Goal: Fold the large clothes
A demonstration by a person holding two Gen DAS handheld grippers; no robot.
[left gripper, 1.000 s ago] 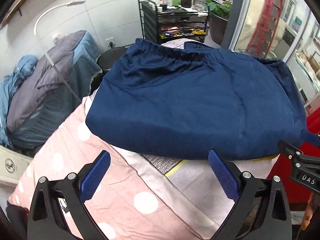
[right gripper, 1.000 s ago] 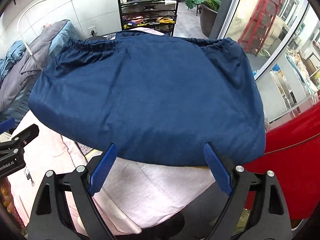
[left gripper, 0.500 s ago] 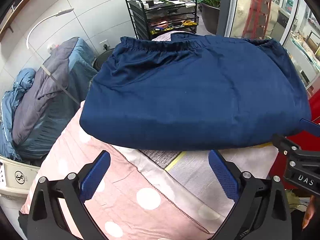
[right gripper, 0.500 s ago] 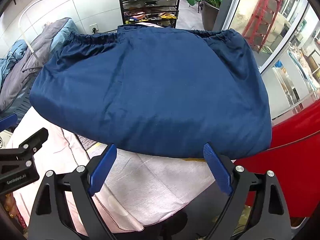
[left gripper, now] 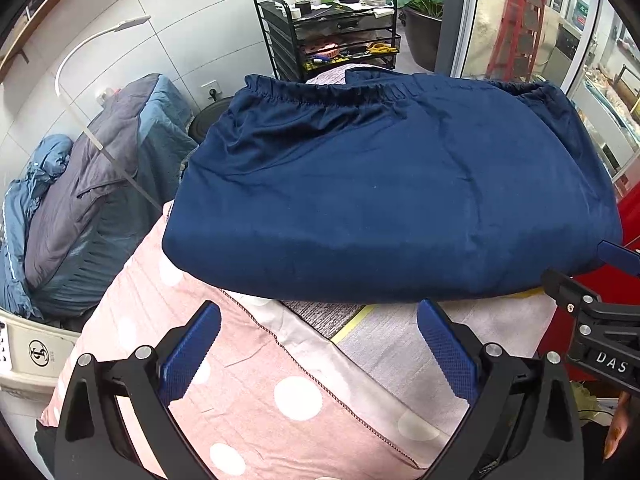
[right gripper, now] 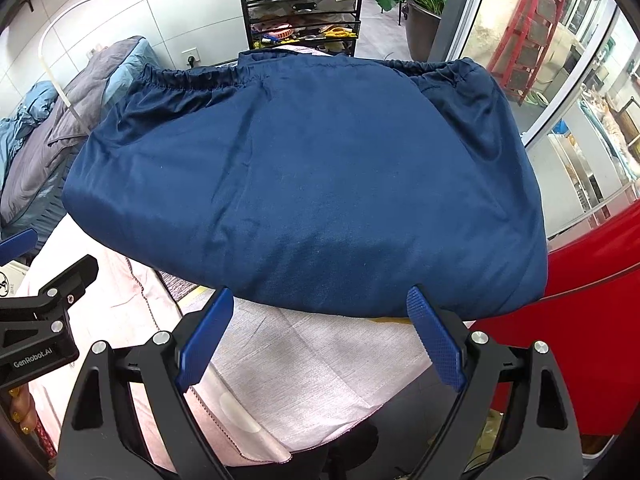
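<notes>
A folded navy blue garment (left gripper: 384, 196) with an elastic waistband at its far edge lies flat on the table; it also fills the right wrist view (right gripper: 312, 184). My left gripper (left gripper: 318, 320) is open and empty, just in front of the garment's near folded edge, over the pink polka-dot cloth (left gripper: 240, 392). My right gripper (right gripper: 320, 308) is open and empty, its fingertips level with the near edge of the garment. Each gripper shows at the side of the other's view.
The table is covered by the pink dotted cloth and a pale grey-pink cloth (right gripper: 312, 372). A pile of grey and blue bedding (left gripper: 80, 196) sits at the left. A black wire cart (left gripper: 332, 40) with bottles stands behind. A red surface (right gripper: 588, 340) lies at the right.
Both grippers have drawn back slightly from the garment's near edge and stayed open. The garment lies as before.
</notes>
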